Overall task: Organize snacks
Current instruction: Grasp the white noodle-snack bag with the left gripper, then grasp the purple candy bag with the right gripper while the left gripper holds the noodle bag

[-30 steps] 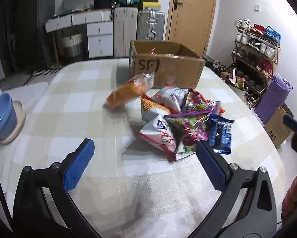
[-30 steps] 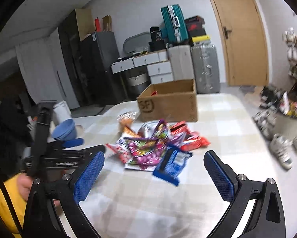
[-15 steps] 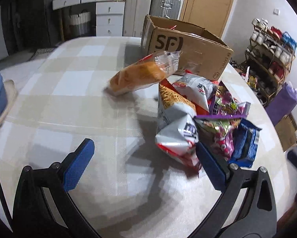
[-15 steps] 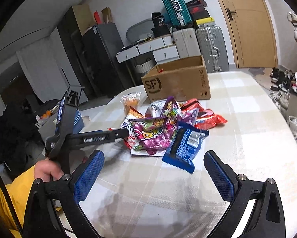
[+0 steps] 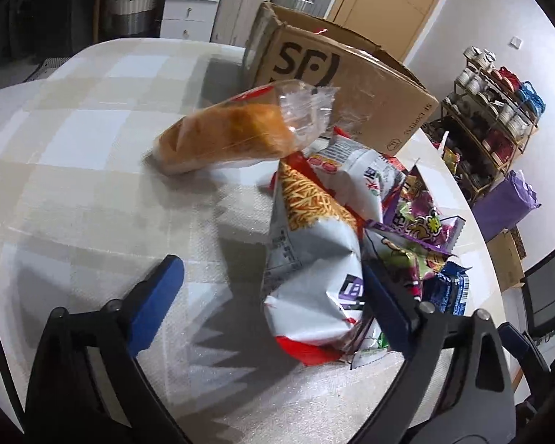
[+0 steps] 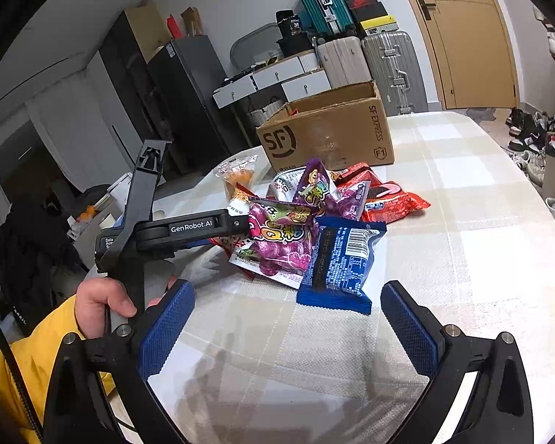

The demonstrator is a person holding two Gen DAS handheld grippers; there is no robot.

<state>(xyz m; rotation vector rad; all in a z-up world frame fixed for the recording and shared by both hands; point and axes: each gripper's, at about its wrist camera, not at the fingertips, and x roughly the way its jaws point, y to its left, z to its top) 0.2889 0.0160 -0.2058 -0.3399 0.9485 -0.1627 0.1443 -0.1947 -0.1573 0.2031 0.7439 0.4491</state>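
Your left gripper stood with jaws wide apart and nothing between them, its right finger against the edge of the white noodle-snack bag at the near side of the snack pile. The pile lay on the checked table just in front of the cardboard box. A clear-wrapped bread roll lay beside the box. Your right gripper was likewise spread and unloaded, just short of the blue packet.
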